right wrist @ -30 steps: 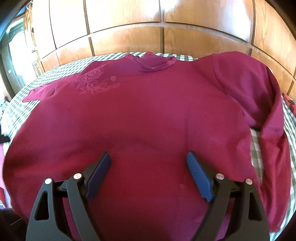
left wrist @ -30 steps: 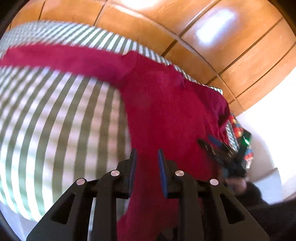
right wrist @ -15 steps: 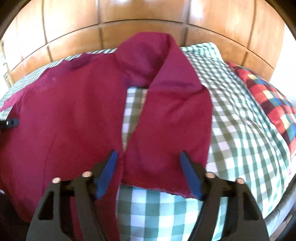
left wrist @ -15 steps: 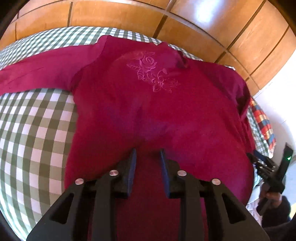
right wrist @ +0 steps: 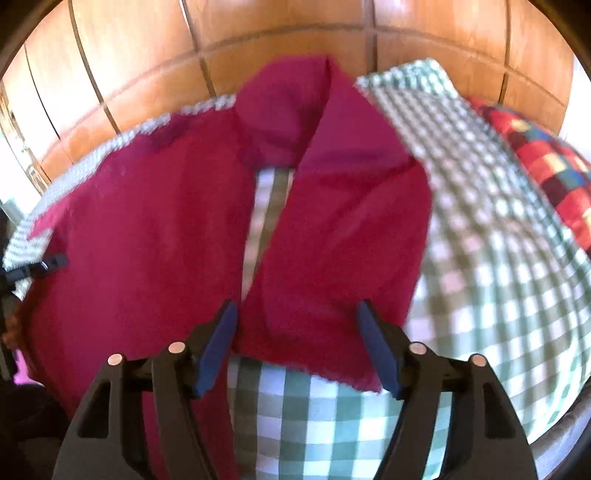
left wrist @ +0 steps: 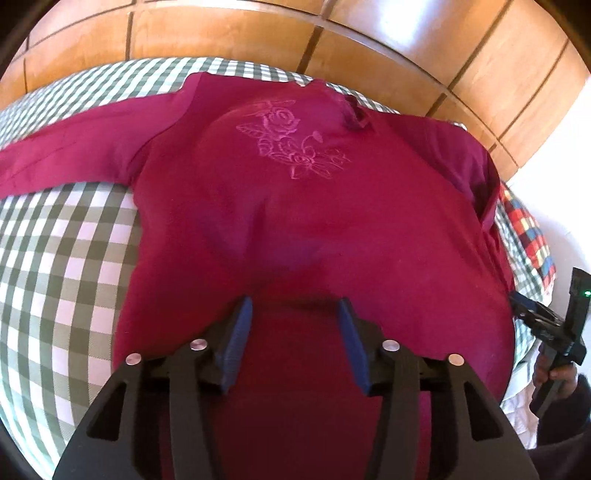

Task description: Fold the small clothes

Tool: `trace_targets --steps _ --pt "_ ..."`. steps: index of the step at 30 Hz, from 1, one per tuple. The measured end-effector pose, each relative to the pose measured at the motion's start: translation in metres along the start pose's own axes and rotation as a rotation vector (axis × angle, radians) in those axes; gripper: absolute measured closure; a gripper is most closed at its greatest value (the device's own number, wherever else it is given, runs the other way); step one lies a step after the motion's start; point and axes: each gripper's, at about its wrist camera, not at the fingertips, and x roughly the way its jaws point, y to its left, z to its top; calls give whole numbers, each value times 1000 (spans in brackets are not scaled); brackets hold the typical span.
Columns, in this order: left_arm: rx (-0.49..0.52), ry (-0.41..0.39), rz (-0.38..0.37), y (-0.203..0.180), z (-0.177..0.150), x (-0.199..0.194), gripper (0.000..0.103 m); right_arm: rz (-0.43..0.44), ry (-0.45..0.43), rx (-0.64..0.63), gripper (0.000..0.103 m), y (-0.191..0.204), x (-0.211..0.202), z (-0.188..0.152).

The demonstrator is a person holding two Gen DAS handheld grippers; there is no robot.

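Spread front-up across the checked bed [left wrist: 66, 258], collar toward the wooden headboard [left wrist: 221, 33]: the crimson sweater [left wrist: 295, 206], rose embroidery showing, now filling the left view where a second ago mostly bedding showed. Along the bed's right side, right sleeve [right wrist: 332, 236] doubled down beside the body, now square ahead of the right hand-held gripper [right wrist: 297, 314]. Left hand-held gripper [left wrist: 295, 306] over the hem, jaws opening, half wide, pinching nothing; right likewise opening around the cuff, apparently unclamped, though blurred. Looks like positioning done, sleeve fold next.
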Motion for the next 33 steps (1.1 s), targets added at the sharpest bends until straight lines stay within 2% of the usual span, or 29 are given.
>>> trace_targets --steps 1,2,3,5,10,14,16,19,23,25,26,27,28,29,31,33 --pt "11 0 9 -2 0 0 55 9 -14 11 58 -1 -1 0" --pt "18 0 13 -3 0 0 55 17 -12 22 81 -2 -4 2" --pt "19 1 13 -2 0 0 55 21 -15 34 90 -5 -9 6" --pt "15 2 10 -1 1 -1 55 18 -68 80 97 -23 -31 20" --pt "18 -5 12 -5 6 -7 55 -13 -270 304 99 -96 -102 57" --pt "27 -24 5 -9 15 -12 55 -179 -355 457 99 -168 -128 91" --pt "33 -32 8 -11 20 -13 55 -276 -342 502 99 -198 -125 103" --pt "43 -45 23 -11 30 -15 55 -468 -228 527 99 -243 -92 119" --pt "29 -79 76 1 51 -21 55 -577 -99 506 99 -265 -51 125" --pt "13 -97 109 11 64 -23 55 -592 -83 488 98 -258 -44 123" --pt "9 -106 140 18 73 -25 55 -599 -94 469 93 -251 -43 124" --pt "9 -118 169 25 84 -26 55 -615 -112 450 60 -245 -45 128" --pt "7 -133 194 32 94 -27 55 -636 -143 429 39 -237 -49 132" --pt "6 -144 212 37 103 -28 55 -653 -202 397 25 -223 -56 137" --pt "8 -167 246 47 121 -28 55 -585 -242 335 25 -199 -57 150" --pt "16 -184 281 55 144 -22 55 -440 -244 263 25 -169 -45 167"
